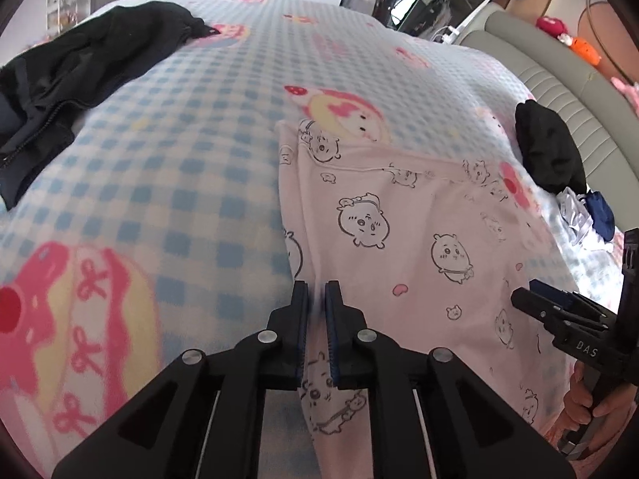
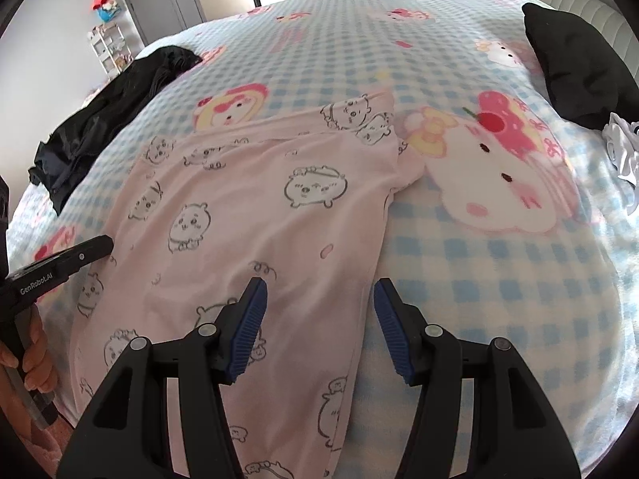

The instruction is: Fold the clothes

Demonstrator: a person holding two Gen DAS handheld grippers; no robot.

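Observation:
A pale pink garment (image 1: 399, 219) printed with cartoon animals lies spread flat on the checked blanket; the right wrist view shows it (image 2: 247, 207) running from the near edge toward the middle of the bed. My left gripper (image 1: 317, 291) is shut on a raised fold at the garment's left edge, with pink cloth pinched between the blue pads. My right gripper (image 2: 319, 291) stands open just above the garment's right edge, nothing between its fingers. Each gripper also shows in the other's view: the right gripper (image 1: 531, 293) at far right, the left gripper (image 2: 100, 245) at far left, each held by a hand.
The bed carries a blue-and-white checked blanket (image 2: 479, 279) with pink cartoon figures. A black zip jacket (image 1: 80, 64) lies crumpled at the far left. A black cloth (image 2: 575, 64) and a white-and-blue item (image 1: 587, 215) sit by the padded headboard (image 1: 559, 64) on the right.

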